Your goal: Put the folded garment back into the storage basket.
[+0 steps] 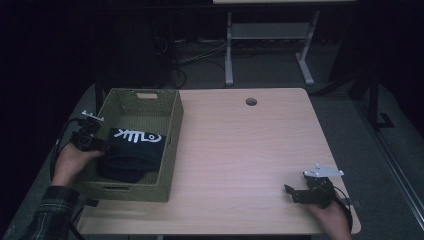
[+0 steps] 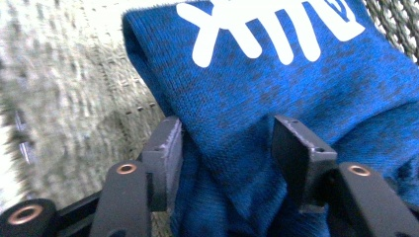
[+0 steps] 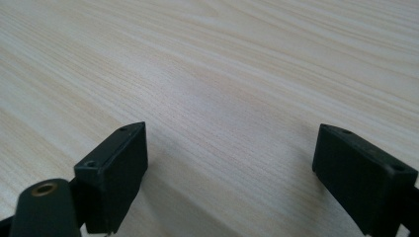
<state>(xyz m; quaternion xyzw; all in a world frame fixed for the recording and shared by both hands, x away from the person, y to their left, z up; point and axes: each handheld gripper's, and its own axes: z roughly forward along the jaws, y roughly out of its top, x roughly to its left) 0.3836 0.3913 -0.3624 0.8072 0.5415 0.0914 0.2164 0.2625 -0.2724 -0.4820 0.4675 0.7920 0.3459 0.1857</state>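
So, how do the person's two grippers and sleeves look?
Both grippers are black. The left gripper and the right gripper each have two blocky flat jaws, copper-coloured rivets at the joints, a grey three-cornered plate on top and a trailing black cable. The left sleeve is dark plaid.

a light wooden table (image 1: 240,150) carries a green woven basket (image 1: 170,145).

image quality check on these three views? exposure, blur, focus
High view: dim, room beyond the table nearly black. Left gripper view: basket wall smeared by blur, blue garment sharper, colours brighter than overhead. Right gripper view: evenly lit wood grain, soft shadows under the right gripper fingers.
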